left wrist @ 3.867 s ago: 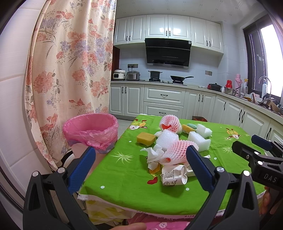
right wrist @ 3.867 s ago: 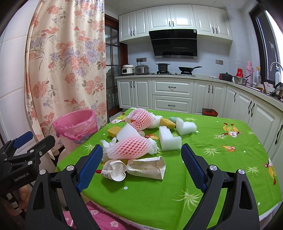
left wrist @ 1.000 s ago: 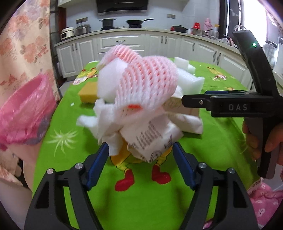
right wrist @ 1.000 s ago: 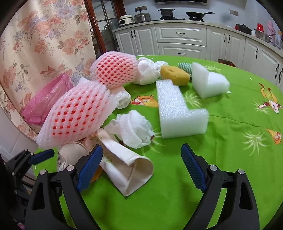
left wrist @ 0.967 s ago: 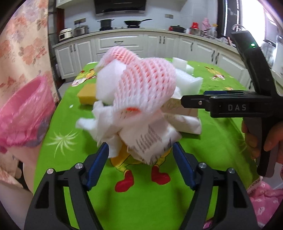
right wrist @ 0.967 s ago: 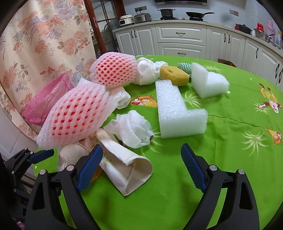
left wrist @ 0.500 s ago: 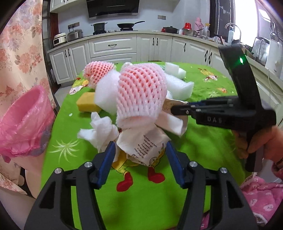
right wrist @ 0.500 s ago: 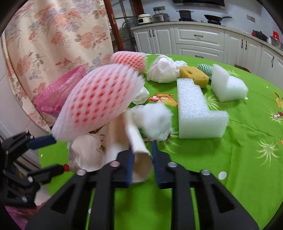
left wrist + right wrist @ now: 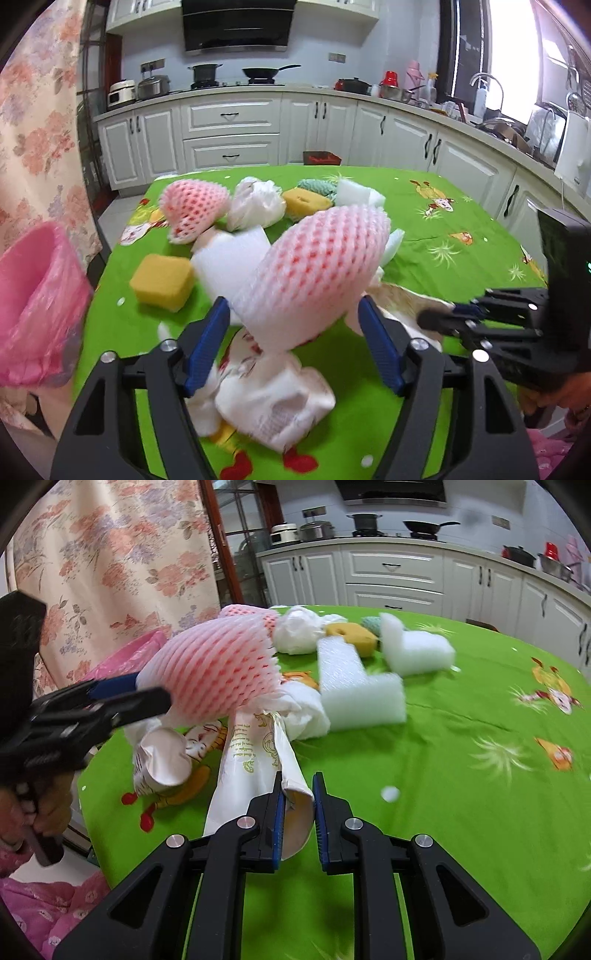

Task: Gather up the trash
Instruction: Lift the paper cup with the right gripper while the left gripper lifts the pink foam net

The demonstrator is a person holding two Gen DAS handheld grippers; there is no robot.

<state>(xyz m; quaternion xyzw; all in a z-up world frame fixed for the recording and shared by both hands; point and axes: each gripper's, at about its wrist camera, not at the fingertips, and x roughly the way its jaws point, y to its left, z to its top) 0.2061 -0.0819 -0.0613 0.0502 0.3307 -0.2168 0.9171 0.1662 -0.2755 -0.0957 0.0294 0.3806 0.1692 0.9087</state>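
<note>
My left gripper (image 9: 291, 328) is shut on a pink foam fruit net (image 9: 314, 273) and holds it above the green table (image 9: 424, 236); it also shows in the right wrist view (image 9: 221, 672). My right gripper (image 9: 298, 805) is shut on the rim of a white paper cup (image 9: 258, 775) lying on the table. A second crushed paper cup (image 9: 277, 402) lies under the left gripper. The pink-lined trash bin (image 9: 33, 310) stands off the table's left edge.
More trash lies farther back: a second pink net (image 9: 192, 210), a white plastic bag (image 9: 255, 206), yellow sponges (image 9: 162, 282), an L-shaped white foam block (image 9: 354, 686), another foam piece (image 9: 413, 650) and crumpled tissue (image 9: 306, 709). A floral curtain (image 9: 110, 554) hangs at left.
My left gripper has closed on the pink foam net and lifted it. My right gripper has closed on the paper cup's rim. Both were open a second ago.
</note>
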